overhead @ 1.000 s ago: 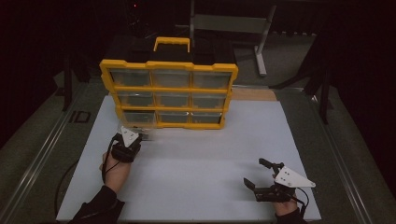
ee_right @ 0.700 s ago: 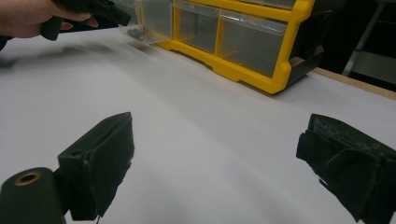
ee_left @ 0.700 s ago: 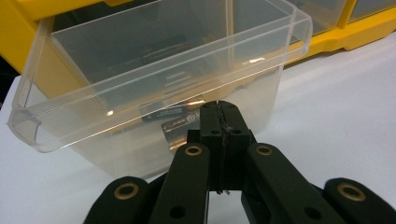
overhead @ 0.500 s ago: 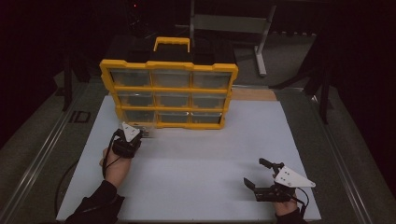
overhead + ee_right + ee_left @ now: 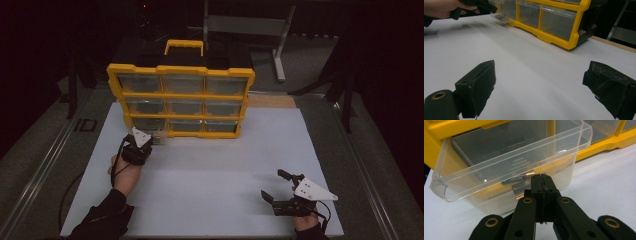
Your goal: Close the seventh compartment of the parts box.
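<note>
At the lower left corner of the yellow organizer (image 5: 180,102), the left tool (image 5: 541,180) is seen with its jaws pressed together, pinching the front wall of a clear drawer (image 5: 506,167). The drawer is drawn partly out of its slot and hangs over the white table (image 5: 210,175); small dark items, perhaps batteries (image 5: 519,183), are seen lying inside it. The opening step is judged to be partly done: the drawer is out, but nothing is taken from it yet. The right tool (image 5: 282,190) is held spread and empty, well apart, near the front right of the table.
</note>
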Available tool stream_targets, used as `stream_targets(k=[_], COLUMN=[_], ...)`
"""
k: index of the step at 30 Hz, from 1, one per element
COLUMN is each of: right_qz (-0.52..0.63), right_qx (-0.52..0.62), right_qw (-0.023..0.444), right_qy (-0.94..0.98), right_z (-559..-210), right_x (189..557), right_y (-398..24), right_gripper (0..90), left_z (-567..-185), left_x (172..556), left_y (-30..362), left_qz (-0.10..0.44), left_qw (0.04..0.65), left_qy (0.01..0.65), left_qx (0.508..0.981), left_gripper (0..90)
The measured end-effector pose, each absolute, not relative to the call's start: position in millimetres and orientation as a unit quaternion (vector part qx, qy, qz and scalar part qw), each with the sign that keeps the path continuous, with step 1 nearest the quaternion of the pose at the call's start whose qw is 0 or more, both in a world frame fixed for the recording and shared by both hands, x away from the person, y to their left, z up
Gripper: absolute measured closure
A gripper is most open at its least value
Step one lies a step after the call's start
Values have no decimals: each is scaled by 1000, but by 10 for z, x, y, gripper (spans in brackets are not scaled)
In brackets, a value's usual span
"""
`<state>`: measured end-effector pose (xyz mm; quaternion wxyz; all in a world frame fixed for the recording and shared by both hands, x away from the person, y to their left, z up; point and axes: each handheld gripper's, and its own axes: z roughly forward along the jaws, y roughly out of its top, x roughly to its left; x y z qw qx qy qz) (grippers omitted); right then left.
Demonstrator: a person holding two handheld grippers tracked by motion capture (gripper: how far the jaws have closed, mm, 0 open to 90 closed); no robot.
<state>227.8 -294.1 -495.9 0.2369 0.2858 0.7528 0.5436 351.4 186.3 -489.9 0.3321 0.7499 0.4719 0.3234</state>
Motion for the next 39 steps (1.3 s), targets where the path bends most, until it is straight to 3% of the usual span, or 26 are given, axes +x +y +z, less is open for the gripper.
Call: stream_targets(k=[39], right_qz=[544], right_qx=[286], right_qw=[236], right_qy=[753], right_z=[-4961], right_x=[2278], right_y=[-2946], right_gripper=[90], left_z=[-4875], left_x=[3829], left_y=[1838], left_qz=[329], left_qw=[322], left_qy=[466], left_qx=[756], left_gripper=[885])
